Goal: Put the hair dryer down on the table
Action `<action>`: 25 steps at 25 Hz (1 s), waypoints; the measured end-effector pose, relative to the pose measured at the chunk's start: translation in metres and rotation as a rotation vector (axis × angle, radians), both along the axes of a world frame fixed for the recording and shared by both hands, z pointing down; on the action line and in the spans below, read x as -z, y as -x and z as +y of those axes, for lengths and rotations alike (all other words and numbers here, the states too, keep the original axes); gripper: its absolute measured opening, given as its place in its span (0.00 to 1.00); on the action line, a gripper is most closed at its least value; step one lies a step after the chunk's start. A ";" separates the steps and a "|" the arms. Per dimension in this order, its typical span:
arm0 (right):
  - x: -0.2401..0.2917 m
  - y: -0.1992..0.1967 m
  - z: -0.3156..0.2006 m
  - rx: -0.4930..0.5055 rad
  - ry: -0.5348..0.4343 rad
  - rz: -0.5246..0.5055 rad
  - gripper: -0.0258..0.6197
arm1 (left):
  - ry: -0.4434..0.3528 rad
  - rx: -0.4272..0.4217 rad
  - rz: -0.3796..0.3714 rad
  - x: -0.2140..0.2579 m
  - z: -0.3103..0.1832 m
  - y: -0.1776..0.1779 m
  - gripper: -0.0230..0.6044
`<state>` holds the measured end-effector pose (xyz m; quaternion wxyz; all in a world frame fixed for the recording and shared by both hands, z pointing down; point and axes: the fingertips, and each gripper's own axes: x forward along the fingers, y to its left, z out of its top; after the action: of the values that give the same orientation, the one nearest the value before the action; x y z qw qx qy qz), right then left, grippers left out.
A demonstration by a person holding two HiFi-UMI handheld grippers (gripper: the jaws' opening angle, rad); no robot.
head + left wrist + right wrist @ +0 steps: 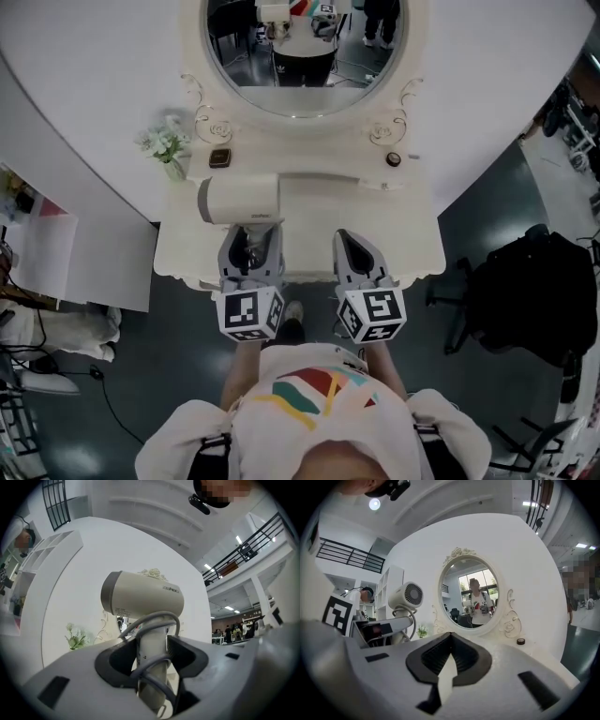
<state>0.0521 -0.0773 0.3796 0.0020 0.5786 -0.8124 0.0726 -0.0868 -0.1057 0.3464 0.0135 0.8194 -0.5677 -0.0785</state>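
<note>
Vanity table (pixel 412 246), hair dryer (pixel 239 199) barrel crosswise, handle in left gripper (pixel 251 234)

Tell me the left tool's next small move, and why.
Probably lower the left tool toward the vanity table: it is shut on the hair dryer handle, holding the dryer upright over bare tabletop, not yet set down.

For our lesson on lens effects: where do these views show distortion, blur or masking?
Left gripper view: strong fisheye with black corners, hair dryer sharp, mosaic patch at top. Right gripper view: same fisheye, mirror clear, mosaic patch at right. Head view: soft even light, no glare on the table.
</note>
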 end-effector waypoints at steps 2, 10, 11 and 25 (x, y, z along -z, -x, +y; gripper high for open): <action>0.000 0.003 -0.019 -0.007 0.013 -0.001 0.04 | 0.003 -0.007 -0.005 0.001 -0.017 0.003 0.36; -0.001 0.021 -0.087 -0.030 0.020 0.015 0.04 | 0.001 -0.040 -0.004 0.001 -0.087 0.016 0.36; -0.003 0.021 -0.093 -0.035 0.025 0.018 0.04 | 0.006 -0.044 -0.001 -0.001 -0.094 0.016 0.36; -0.020 -0.005 -0.147 -0.077 0.073 -0.003 0.04 | 0.058 -0.032 -0.040 -0.017 -0.139 0.004 0.36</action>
<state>0.0574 -0.2246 0.3997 0.0191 0.6087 -0.7864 0.1031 -0.0904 -0.2442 0.3632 0.0268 0.8289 -0.5569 -0.0454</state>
